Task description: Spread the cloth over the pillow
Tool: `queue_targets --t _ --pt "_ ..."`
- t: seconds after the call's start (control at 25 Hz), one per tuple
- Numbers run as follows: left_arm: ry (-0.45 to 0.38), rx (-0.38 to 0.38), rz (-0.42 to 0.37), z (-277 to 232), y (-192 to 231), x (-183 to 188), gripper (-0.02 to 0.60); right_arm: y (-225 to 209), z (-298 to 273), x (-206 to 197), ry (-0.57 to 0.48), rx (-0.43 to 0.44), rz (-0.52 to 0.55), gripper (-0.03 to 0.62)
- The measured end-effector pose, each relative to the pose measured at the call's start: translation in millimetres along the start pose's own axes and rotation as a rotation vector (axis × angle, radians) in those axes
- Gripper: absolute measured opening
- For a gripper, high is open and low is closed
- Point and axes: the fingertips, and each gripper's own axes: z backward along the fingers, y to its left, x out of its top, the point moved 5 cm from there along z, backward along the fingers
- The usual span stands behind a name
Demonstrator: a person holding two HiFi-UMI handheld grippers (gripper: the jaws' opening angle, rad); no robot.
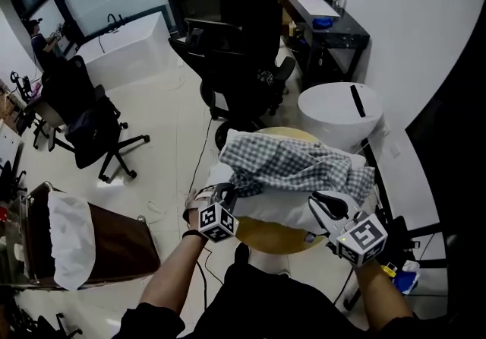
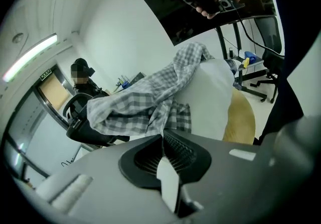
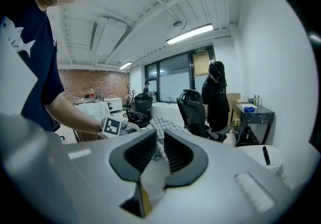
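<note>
The grey-and-white checked cloth (image 1: 292, 163) lies bunched and wrinkled across the top of the white pillow (image 1: 281, 204), covering only its far part — the near face is bare. One edge runs down into the closed jaws of the left gripper (image 1: 225, 194); another fold is pinched between the jaws of the right gripper (image 1: 325, 202). The pillow, plump and lying flat, sits between and just beyond both grippers.

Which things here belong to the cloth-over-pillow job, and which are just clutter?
Job: checked cloth, white pillow, left tongs and right tongs, both shut on the cloth.
Lying about: office chair, round white table, black desk.
</note>
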Motion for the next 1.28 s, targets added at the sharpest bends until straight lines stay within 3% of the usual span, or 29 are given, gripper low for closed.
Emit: queue_targets --t 0.16,0.44,0.56,0.68,0.8,1.04,1.28 --pt "-0.037 0.055 -0.030 30.0 18.1 5.8 0.000 3.0 -31.6 -13.2 0.066 0.025 0.056 0.060" --pt "-0.076 0.132 -0.068 76.2 45.2 12.5 0.000 19.3 -102.0 -54.4 0.293 0.094 0.351 0.132" --pt "-0.090 0.142 -0.080 85.0 50.0 16.7 0.000 16.1 -127.2 -68.5 0.371 0.063 0.464 0.140" --pt "-0.095 0.141 -0.098 89.5 52.0 16.3 0.000 8.2 -140.0 -78.3 0.416 0.020 0.486 0.123" --pt "-0.086 0.145 -0.116 92.8 56.2 8.7 0.000 -1.2 -135.8 -65.8 0.371 -0.031 0.471 0.011" --pt "-0.046 0.127 -0.182 91.4 62.2 -19.4 0.000 -26.6 -107.2 -17.6 0.229 -0.132 0.410 0.009" --pt "0.046 0.090 -0.382 68.0 68.4 -47.3 0.000 -48.7 -72.7 19.7 0.153 -0.220 0.376 0.009"
